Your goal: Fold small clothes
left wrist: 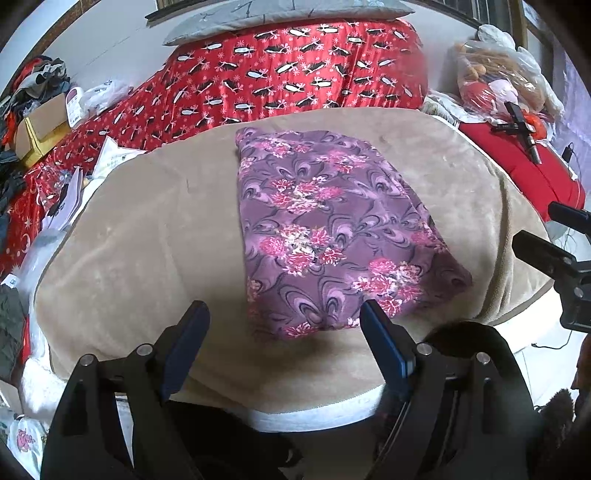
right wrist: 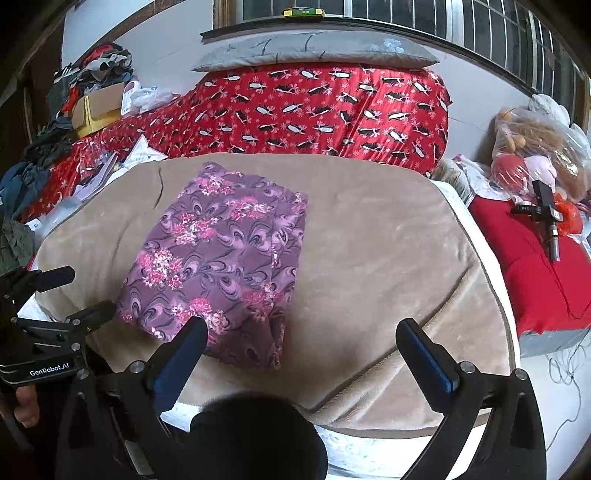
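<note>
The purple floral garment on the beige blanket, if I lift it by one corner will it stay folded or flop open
The purple floral garment will probably flop open: it looks thin, with loose layered edges along one side. It seems light, so one hand-held gripper should lift it easily. Pushed, it would likely bunch rather than slide, since the beige blanket looks plush.

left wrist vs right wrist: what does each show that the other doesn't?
Left wrist only: white floral-print cloth at lower left.

Right wrist only: yellow-green item on the window sill; white GenRobot.AI lettering on the other hand-held gripper.

Both: folded purple floral garment lying on the beige plush blanket, red patterned quilt behind, each view's own hand-held gripper open and empty.
</note>
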Available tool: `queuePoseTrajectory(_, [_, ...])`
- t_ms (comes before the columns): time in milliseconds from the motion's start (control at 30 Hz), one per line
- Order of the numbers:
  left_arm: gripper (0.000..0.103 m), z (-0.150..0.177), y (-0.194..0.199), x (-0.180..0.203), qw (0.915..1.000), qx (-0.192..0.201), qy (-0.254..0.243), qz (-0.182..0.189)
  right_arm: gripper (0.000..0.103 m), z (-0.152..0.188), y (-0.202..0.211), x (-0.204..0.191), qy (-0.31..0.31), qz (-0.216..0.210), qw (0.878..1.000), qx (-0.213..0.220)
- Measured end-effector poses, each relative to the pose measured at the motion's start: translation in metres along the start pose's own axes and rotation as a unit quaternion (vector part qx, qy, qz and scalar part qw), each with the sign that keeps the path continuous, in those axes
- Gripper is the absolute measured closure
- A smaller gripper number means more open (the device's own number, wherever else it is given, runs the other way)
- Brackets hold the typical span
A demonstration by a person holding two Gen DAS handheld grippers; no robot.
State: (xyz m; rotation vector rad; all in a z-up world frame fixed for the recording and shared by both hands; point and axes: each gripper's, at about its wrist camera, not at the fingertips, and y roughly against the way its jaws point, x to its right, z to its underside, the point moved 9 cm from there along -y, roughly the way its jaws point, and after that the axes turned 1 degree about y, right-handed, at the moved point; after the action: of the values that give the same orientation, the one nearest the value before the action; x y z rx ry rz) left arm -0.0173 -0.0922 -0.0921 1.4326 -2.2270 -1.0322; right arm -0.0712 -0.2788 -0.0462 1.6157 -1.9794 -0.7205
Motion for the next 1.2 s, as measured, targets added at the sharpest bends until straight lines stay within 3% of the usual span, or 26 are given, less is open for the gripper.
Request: queuePoseTrajectory(1200, [0.019, 0.0, 0.009, 0.012, 0.9999, 0.0, -0.01, 0.007, 0.0, 0.003, 0.007, 0.004, -0.005, 0.007, 1.0, 0.0])
